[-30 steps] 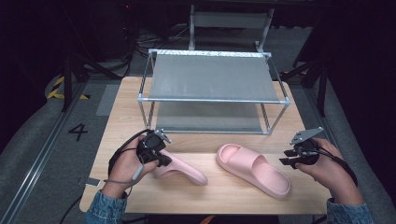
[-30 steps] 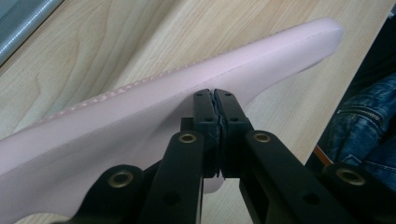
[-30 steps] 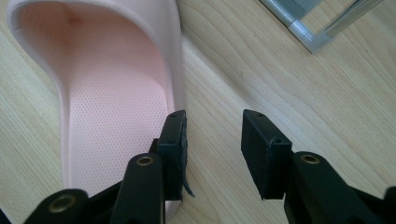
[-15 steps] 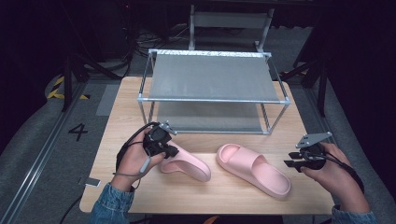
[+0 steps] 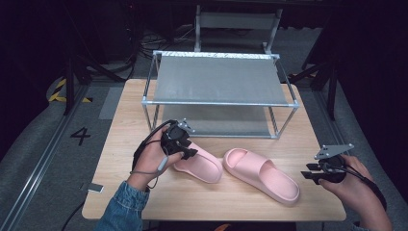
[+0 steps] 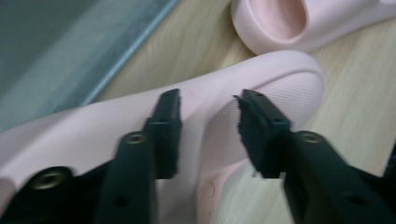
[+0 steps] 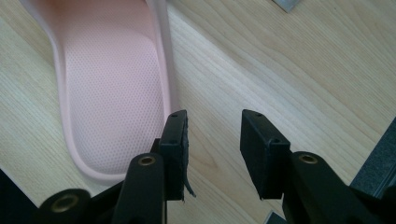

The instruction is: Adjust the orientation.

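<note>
While the 2 pink slippers lie side by side on the wooden surface (image 5: 120, 144), both sit just in front of the metal rack (image 5: 219, 91), which stands at the far half of that surface. The left slipper (image 5: 199, 163) rests in front of the rack's left half, its toe end under the left gripper (image 5: 185, 153). In the left gripper view, that gripper's jaws have just been opening: they stand apart, released, straddling the slipper's strap (image 6: 205, 93) with the pads clear of the pink material, so nothing is grasped. The right slipper (image 5: 264, 175) lies in front of the rack's right half, angled so its heel points toward the near right corner; its toe nearly touches the left slipper. The right gripper (image 5: 312, 174) hovers to the right of the rack's front right leg, near the surface's right edge and just beside that slipper's heel. In the right gripper view its jaws stand parted over bare wood, holding nothing, with the slipper's dotted footbed (image 7: 112, 93) just to their left.
</note>
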The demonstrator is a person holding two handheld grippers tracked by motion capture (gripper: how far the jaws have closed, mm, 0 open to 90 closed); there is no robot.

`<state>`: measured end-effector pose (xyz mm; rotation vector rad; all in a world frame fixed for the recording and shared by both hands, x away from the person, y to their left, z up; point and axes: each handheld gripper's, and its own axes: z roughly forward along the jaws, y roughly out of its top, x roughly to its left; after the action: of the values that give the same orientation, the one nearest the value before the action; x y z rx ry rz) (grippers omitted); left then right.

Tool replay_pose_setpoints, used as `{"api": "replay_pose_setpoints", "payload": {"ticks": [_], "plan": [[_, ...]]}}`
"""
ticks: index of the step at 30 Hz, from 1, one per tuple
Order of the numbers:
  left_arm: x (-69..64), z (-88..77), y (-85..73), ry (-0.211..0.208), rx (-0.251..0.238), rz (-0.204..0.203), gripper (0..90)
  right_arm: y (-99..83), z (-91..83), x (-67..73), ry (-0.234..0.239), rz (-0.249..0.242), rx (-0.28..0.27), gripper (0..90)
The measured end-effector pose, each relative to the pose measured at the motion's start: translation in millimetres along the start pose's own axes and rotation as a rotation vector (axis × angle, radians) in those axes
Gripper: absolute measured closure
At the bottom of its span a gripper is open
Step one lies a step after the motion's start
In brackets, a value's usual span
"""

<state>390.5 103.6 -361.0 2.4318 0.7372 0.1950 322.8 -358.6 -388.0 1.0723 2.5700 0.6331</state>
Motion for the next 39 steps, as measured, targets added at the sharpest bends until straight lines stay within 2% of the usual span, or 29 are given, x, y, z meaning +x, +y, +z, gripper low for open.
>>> {"api": "replay_pose_setpoints", "payload": {"ticks": [1,3,5,9,12,15,20,24,28,32,34,35,37,39], "plan": [[-1.1,-0.9,1.0,0.019,-0.019,0.003,47.3,-1.2,-0.4,0.3,-0.003,0.002,-0.002,63.2],[-2.5,-2.9,2.4,0.002,-0.022,0.001,46.3,-1.8,-1.4,0.7,-0.004,0.002,-0.003,63.2],[-4.2,-4.2,2.4,0.005,-0.023,0.003,47.3,-1.8,-1.5,0.7,-0.005,0.000,-0.005,63.2],[-8.4,-4.2,2.4,-0.037,-0.012,0.000,50.3,-0.9,1.1,1.4,0.004,-0.005,0.003,62.9],[-13.0,2.1,2.8,-0.059,0.023,0.012,51.8,0.0,2.9,1.9,0.004,-0.010,0.005,62.8],[-17.0,12.4,0.7,-0.079,0.057,0.007,54.0,1.2,3.4,2.7,0.009,-0.017,0.007,62.8],[-19.2,28.9,-5.0,-0.052,0.119,-0.025,61.1,2.4,6.5,4.1,0.024,-0.024,0.011,62.7],[-17.7,40.2,-10.2,-0.025,0.167,-0.027,73.1,4.3,8.1,4.6,0.024,-0.031,0.013,62.8],[-16.0,44.0,-13.0,-0.028,0.174,-0.053,79.4,6.6,9.9,5.4,0.030,-0.040,0.013,62.7],[-9.3,46.1,-20.8,-0.007,0.217,-0.105,82.1,9.3,12.0,5.3,0.033,-0.045,0.014,62.6],[-7.1,44.4,-23.9,-0.009,0.212,-0.117,83.5,11.4,13.0,5.6,0.036,-0.050,0.016,62.5],[-7.4,42.8,-25.3,0.007,0.222,-0.118,83.1,12.7,13.5,5.8,0.039,-0.051,0.014,62.5],[-8.7,39.9,-26.8,0.070,0.253,-0.090,82.6,15.4,15.3,5.8,0.040,-0.056,0.015,62.3],[-6.9,36.5,-31.4,0.091,0.265,-0.099,81.8,18.1,17.3,5.6,0.046,-0.060,0.016,62.2]]}}
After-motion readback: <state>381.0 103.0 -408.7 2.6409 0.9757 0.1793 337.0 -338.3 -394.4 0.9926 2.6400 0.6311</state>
